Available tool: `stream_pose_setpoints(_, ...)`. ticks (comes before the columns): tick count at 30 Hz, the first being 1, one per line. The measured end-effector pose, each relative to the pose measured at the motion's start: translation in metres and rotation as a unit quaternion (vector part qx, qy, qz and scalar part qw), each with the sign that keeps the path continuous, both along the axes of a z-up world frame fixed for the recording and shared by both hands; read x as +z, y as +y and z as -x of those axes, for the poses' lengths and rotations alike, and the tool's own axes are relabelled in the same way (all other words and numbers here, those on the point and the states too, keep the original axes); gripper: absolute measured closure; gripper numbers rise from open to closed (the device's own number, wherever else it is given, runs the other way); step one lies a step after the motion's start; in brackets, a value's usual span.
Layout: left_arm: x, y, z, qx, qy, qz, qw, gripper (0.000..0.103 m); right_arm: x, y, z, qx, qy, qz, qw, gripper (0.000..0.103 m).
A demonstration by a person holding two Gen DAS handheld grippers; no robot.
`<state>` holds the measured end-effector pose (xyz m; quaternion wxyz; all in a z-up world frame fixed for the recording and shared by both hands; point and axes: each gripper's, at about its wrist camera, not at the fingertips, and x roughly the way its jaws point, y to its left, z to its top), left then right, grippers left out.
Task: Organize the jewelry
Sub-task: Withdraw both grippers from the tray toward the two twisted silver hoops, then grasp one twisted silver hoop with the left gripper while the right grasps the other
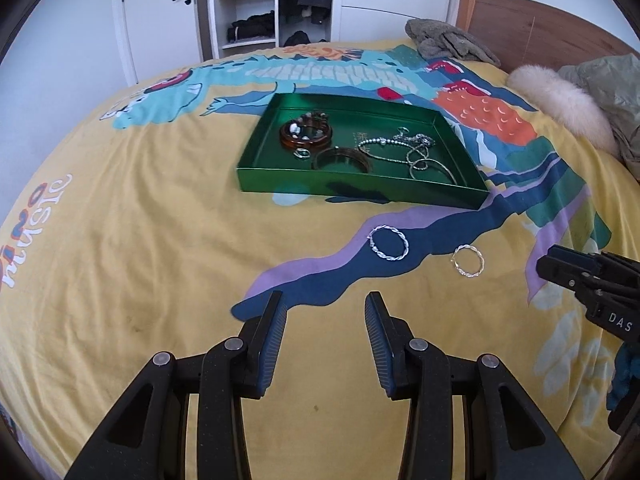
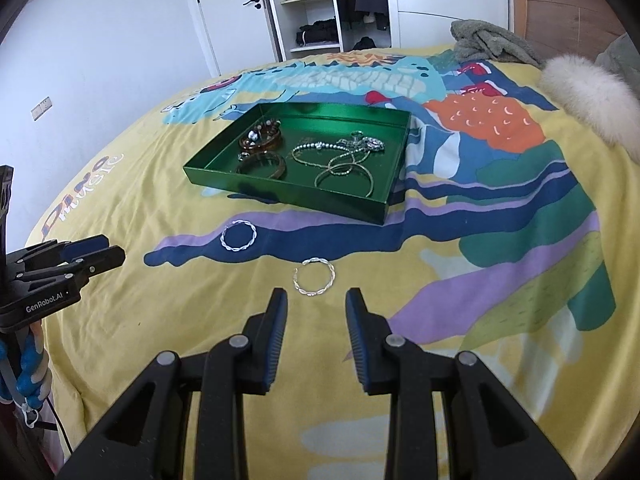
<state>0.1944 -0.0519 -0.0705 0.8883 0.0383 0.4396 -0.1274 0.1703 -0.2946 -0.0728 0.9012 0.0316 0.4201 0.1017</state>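
Observation:
A green tray lies on the bed with brown bangles and silver chains in it. Two silver twisted hoops lie on the bedspread in front of the tray: one on the left, one on the right. My left gripper is open and empty, short of the left hoop; it also shows at the left edge of the right wrist view. My right gripper is open and empty, just short of the right hoop.
The bed has a yellow dinosaur-print bedspread. A grey garment, a fur-trimmed coat and a wooden headboard are at the far right. An open wardrobe stands behind the bed.

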Motion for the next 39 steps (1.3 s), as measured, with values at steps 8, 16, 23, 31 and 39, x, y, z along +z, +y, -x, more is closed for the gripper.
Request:
stream_pose_setpoints(8,-0.026,-0.037,-0.049,-0.025,0.026,0.011,0.9993,0.063,-0.035,0.002,-0.043,0.023,0.030,0.009,0.999,0.075)
stream_pose_setpoints(16,-0.055,-0.050,-0.083,-0.017,0.059,-0.007,0.9981,0.067,-0.067,0.010,-0.074,0.044,0.055,0.021,0.997,0.075)
stream_pose_setpoints(23,-0.075,-0.053,-0.088,-0.020,0.068,-0.020,0.9973,0.069,-0.079,0.012,-0.084,0.054,0.059,0.027,0.996,0.083)
stream_pose_setpoints(31,-0.072,-0.051,-0.086,-0.024,0.053,-0.011,0.9982,0.095,-0.083,0.008,-0.082,0.050,0.045,0.017,0.998,0.096)
stream_pose_setpoints(39,-0.053,-0.047,-0.065,-0.016,0.036,-0.011,0.9992,0.099,-0.067,-0.004,-0.059,0.020,0.021,0.001,1.000,0.098)
